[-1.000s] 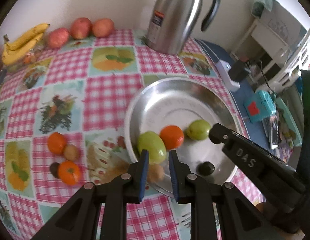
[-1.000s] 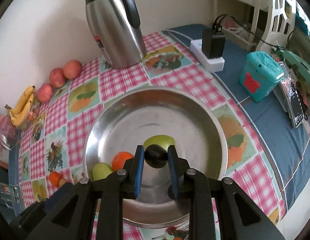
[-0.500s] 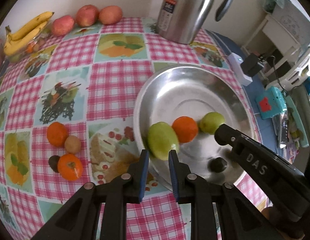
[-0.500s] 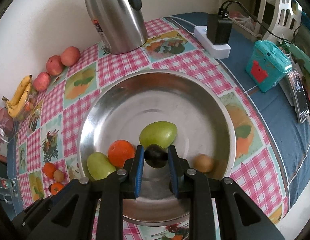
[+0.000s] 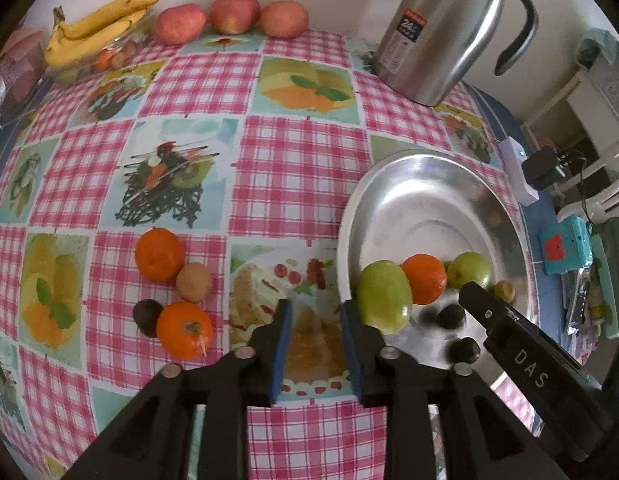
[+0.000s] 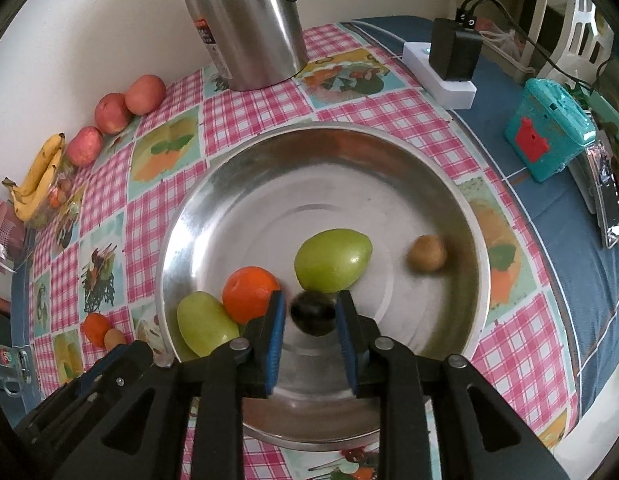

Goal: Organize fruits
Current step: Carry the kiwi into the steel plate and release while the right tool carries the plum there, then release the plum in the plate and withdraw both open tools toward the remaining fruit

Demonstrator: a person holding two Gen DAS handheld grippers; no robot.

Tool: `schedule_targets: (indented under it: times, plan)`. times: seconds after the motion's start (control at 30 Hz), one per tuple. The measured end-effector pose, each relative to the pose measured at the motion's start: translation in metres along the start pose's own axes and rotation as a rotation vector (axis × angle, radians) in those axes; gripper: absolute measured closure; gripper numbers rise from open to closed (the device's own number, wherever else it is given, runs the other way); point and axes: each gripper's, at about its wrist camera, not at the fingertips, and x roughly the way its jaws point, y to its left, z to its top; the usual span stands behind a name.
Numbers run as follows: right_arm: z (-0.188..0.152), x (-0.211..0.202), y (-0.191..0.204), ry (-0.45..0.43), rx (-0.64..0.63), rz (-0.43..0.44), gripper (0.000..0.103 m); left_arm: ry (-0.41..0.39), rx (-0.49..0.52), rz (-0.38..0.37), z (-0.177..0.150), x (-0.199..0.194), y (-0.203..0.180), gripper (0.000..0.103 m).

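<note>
The right claw [image 6: 310,322] has just been parting, its pads narrowly clear of the dark plum [image 6: 312,314] over the steel bowl [image 6: 389,152]; lift straight up. The left claw [image 5: 314,344], also just parting and narrow with nothing between, should head for the 4 fruits nearer the tabletop's left edge.

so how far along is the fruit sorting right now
Done: two green fruits, an orange and a small brown fruit lie in the metal dish. In hand: the right gripper has just been opening around a dark plum; the left gripper is empty. Left: four fruits on the tablecloth.

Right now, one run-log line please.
left gripper: opening, empty | right gripper: opening, releasing dark fruit | metal dish: fruits inside
</note>
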Motion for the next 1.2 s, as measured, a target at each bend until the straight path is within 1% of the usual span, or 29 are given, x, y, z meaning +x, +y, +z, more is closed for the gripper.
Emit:
schedule_targets:
  times: [0.03, 0.1, 0.13, 0.2, 0.23, 0.27, 0.33, 0.4, 0.47, 0.67, 0.83, 1.0, 1.2]
  plan:
    - [0.000, 0.000, 0.001, -0.002, -0.005, -0.004, 0.059, 0.000, -0.006, 0.005, 0.000, 0.000, 0.002, 0.062]
    - [0.000, -0.001, 0.004, -0.007, -0.011, -0.001, 0.058, -0.004, -0.012, 0.010, 0.001, -0.002, 0.003, 0.046]
    - [0.000, -0.001, 0.004, -0.009, -0.013, 0.000, 0.057, -0.008, -0.014, 0.016, 0.001, -0.003, 0.005, 0.043]
    - [0.001, -0.002, 0.006, -0.013, -0.018, -0.005, 0.052, -0.016, -0.019, 0.029, 0.002, -0.005, 0.008, 0.036]
    - [0.001, -0.002, 0.006, -0.014, -0.020, -0.007, 0.047, -0.019, -0.027, 0.040, 0.003, -0.005, 0.011, 0.035]
    - [0.001, -0.002, 0.007, -0.015, -0.022, -0.009, 0.044, -0.020, -0.033, 0.048, 0.004, -0.005, 0.013, 0.032]
    - [0.001, -0.002, 0.008, -0.015, -0.030, -0.016, 0.043, -0.020, -0.054, 0.067, 0.005, -0.005, 0.020, 0.027]
    - [0.001, -0.001, 0.009, -0.013, -0.037, -0.019, 0.039, -0.020, -0.085, 0.084, 0.008, -0.004, 0.029, 0.023]
    - [0.001, 0.000, 0.009, -0.012, -0.039, -0.013, 0.036, -0.023, -0.118, 0.097, 0.008, -0.004, 0.039, 0.022]
    - [0.002, 0.001, 0.011, -0.014, -0.050, -0.020, 0.036, -0.042, -0.201, 0.107, 0.014, -0.009, 0.066, 0.017]
    - [0.002, 0.001, 0.014, -0.013, -0.060, -0.020, 0.036, -0.052, -0.263, 0.110, 0.017, -0.013, 0.089, 0.016]
    - [0.002, -0.001, 0.021, -0.017, -0.082, -0.019, 0.036, -0.072, -0.328, 0.132, 0.019, -0.020, 0.113, 0.016]
    - [0.001, 0.000, 0.028, -0.011, -0.110, -0.022, 0.036, -0.081, -0.379, 0.128, 0.019, -0.023, 0.129, 0.016]
